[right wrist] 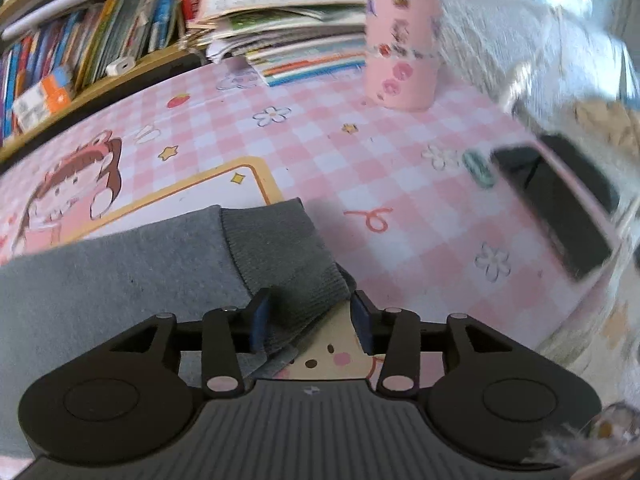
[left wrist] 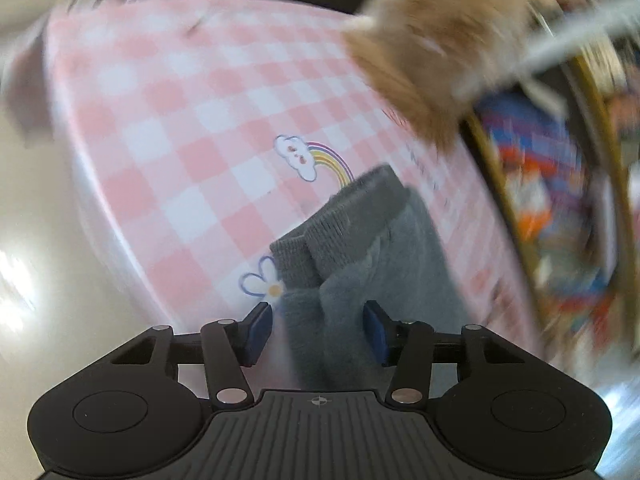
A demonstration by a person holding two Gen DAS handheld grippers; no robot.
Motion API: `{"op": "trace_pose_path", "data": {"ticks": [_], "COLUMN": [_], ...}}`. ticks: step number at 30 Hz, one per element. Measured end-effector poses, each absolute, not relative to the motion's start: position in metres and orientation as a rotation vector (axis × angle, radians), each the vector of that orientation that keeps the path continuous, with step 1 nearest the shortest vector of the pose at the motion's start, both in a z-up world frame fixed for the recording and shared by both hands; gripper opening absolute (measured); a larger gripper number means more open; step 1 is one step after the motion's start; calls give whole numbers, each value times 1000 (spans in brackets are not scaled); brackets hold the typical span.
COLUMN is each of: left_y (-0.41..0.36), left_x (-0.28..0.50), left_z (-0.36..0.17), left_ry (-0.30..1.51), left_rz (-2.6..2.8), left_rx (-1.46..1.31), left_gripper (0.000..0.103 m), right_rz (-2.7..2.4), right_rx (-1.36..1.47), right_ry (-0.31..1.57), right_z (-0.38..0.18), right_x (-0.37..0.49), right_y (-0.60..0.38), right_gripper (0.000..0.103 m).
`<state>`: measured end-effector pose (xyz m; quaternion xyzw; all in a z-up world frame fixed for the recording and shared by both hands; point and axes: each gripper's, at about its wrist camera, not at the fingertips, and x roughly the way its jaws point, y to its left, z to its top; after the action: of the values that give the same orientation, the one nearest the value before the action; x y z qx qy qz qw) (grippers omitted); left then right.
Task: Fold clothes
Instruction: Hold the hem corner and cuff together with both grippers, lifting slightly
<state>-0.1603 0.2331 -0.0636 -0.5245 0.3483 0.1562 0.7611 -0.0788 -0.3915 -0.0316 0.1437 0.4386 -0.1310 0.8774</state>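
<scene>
A grey garment [left wrist: 360, 248] with a ribbed cuff lies on the pink checked table cover [left wrist: 180, 140]. In the left wrist view my left gripper [left wrist: 316, 332] is open, and the grey cloth runs between its blue pads [left wrist: 256, 332] and past the right one. In the right wrist view the same grey garment [right wrist: 120, 280] spreads to the left and its ribbed cuff [right wrist: 280, 252] reaches in between the fingers. My right gripper [right wrist: 311, 320] is open; the cuff touches the left pad and bare table cover [right wrist: 360, 168] shows beside the right pad.
A pink patterned cup [right wrist: 400, 40] and a stack of books [right wrist: 288, 20] stand at the table's far side, with a bookshelf [right wrist: 80, 48] behind. A black device in a pink case [right wrist: 560, 204] and a teal clip [right wrist: 478, 168] lie at right. A blurred tan fluffy thing [left wrist: 432, 40] hangs over the far edge.
</scene>
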Motion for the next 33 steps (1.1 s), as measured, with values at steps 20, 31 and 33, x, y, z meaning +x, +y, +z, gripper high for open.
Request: {"op": "trace_pose_path", "data": {"ticks": [20, 31, 33], "left_y": [249, 255, 256], "left_x": [-156, -158, -159], "left_z": [-50, -73, -76], "left_ry": [695, 723, 716], "left_rz": [282, 260, 251], "left_rx": [-1007, -1068, -1076], "left_gripper": [13, 35, 36], "right_rz": [-129, -220, -249], "right_rx": [695, 525, 475], "right_ry": [947, 954, 966], "right_z": [-49, -38, -30], "right_x": [-61, -60, -62], "right_y": [-385, -365, -360], "right_gripper": [20, 42, 52]}}
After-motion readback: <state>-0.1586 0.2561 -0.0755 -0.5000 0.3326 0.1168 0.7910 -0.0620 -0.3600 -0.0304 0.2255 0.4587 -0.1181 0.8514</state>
